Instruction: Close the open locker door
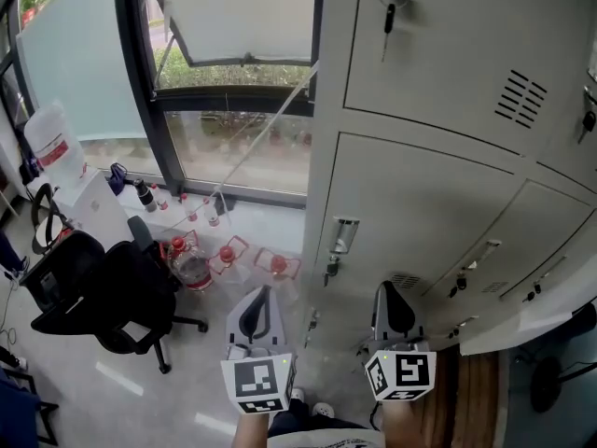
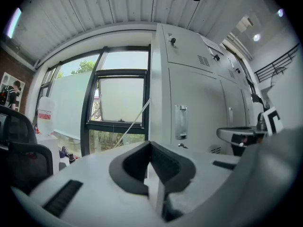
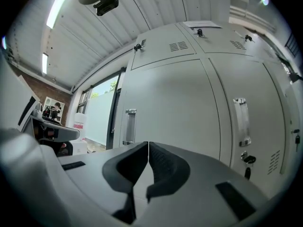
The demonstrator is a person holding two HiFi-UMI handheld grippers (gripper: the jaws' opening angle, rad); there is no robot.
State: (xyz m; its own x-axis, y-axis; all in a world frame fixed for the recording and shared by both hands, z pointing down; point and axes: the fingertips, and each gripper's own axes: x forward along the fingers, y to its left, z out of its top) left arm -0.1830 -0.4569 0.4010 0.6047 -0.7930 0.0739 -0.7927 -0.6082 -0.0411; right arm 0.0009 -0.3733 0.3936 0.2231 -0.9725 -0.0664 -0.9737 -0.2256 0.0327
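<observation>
1. Grey steel lockers (image 1: 429, 203) fill the head view from 12 round to 4 o'clock. The doors that face the grippers lie flush and shut, and the nearest door (image 1: 420, 231) has a handle (image 1: 342, 236) at its left edge.
2. At 4 o'clock a pale panel (image 1: 532, 320) juts out from the locker bank, near the right gripper. It may be the open door, but I cannot tell.
3. At 6 o'clock the left gripper (image 1: 264, 293) has its jaws pressed together with nothing between them. Its own view looks at the end of the locker bank, with the window (image 2: 118, 103) at 9 o'clock.
4. Just right of it, the right gripper (image 1: 387, 288) is also closed tight and empty. Its own view faces shut doors.
5. A key (image 1: 390, 12) hangs from the upper door's lock at 1 o'clock.
6. At 8 o'clock stands a black office chair (image 1: 121, 297). Red-capped bottles (image 1: 224, 255) sit on the floor beside it.
</observation>
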